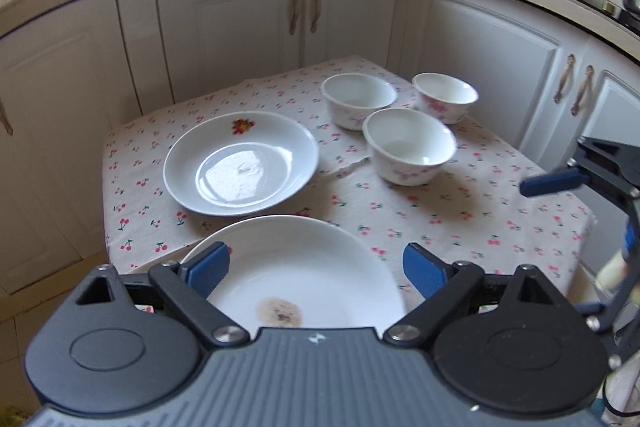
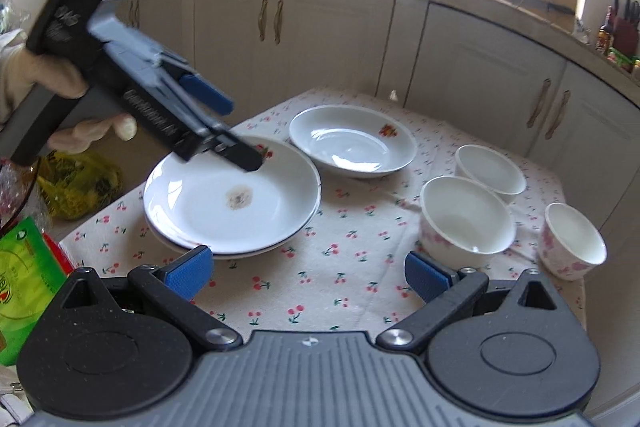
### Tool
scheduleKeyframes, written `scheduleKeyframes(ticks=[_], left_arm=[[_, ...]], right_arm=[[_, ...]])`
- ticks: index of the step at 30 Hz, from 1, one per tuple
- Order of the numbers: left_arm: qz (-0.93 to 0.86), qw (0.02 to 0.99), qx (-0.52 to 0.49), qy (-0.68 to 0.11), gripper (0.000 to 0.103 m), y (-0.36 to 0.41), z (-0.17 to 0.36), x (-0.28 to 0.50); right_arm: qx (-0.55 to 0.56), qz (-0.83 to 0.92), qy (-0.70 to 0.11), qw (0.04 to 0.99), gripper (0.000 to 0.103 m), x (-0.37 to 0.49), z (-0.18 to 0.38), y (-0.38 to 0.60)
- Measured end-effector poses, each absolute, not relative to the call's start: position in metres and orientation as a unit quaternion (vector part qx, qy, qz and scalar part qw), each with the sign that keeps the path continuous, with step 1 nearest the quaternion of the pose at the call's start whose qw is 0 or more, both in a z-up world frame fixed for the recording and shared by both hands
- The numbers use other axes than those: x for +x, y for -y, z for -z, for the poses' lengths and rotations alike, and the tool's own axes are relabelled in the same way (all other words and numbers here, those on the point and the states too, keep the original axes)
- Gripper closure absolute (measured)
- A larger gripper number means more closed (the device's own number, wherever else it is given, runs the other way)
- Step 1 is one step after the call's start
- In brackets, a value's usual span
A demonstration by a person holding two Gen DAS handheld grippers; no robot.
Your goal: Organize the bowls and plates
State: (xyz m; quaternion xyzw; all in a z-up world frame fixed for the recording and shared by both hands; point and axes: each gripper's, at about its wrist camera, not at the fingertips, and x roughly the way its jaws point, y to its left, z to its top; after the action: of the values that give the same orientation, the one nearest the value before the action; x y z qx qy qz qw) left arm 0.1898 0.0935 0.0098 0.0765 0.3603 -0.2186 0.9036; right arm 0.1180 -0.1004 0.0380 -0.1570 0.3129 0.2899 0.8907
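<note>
Three bowls (image 2: pixel 466 215): at my 2 o'clock on the cloth (image 2: pixel 352 267), upright, mouths up, round, so no long axis.
Plates: a stack of two (image 2: pixel 232 203) at 11 o'clock, one single plate (image 2: pixel 352 141) at 12, all lying flat.
Handling: I judge them stiff, glazed, slippery, breakable; I'd pinch a rim.
Left claw (image 1: pixel 316 267): spread, empty, above the stack.
Right claw (image 2: pixel 308 277): spread, empty.

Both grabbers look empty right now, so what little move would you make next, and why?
Probably bring the open left gripper toward the lone plate with the fruit print. The near plate with the brown spot already sits on another plate, so that stack has begun. The three bowls stand apart, nearer the open right gripper.
</note>
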Motion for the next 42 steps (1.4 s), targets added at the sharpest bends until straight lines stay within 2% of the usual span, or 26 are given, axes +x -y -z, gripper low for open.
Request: scheduleKeyframes(ticks=[8, 15, 25, 35, 42], left_arm=[[0.231, 0.906, 0.092, -0.344, 0.009, -0.073, -0.025, 0.161], [0.217, 0.923, 0.107, -0.298, 0.009, -0.067, -0.032, 0.131], [0.21, 0.935, 0.094, -0.27, 0.009, -0.088, -0.023, 0.111], [0.183, 0.954, 0.069, -0.229, 0.009, -0.125, -0.02, 0.114], [0.167, 0.956, 0.073, -0.232, 0.006, -0.136, -0.015, 0.148]], right_arm=[[-0.142, -0.29, -0.288, 0.902, 0.0, 0.107, -0.05, 0.113], [-0.12, -0.293, -0.284, 0.905, 0.0, 0.1, -0.052, 0.121], [-0.131, -0.281, -0.293, 0.904, 0.0, 0.101, -0.057, 0.113], [-0.098, -0.267, -0.3, 0.911, 0.0, 0.116, -0.083, 0.105], [-0.032, -0.255, -0.317, 0.913, 0.0, 0.16, -0.094, 0.107]])
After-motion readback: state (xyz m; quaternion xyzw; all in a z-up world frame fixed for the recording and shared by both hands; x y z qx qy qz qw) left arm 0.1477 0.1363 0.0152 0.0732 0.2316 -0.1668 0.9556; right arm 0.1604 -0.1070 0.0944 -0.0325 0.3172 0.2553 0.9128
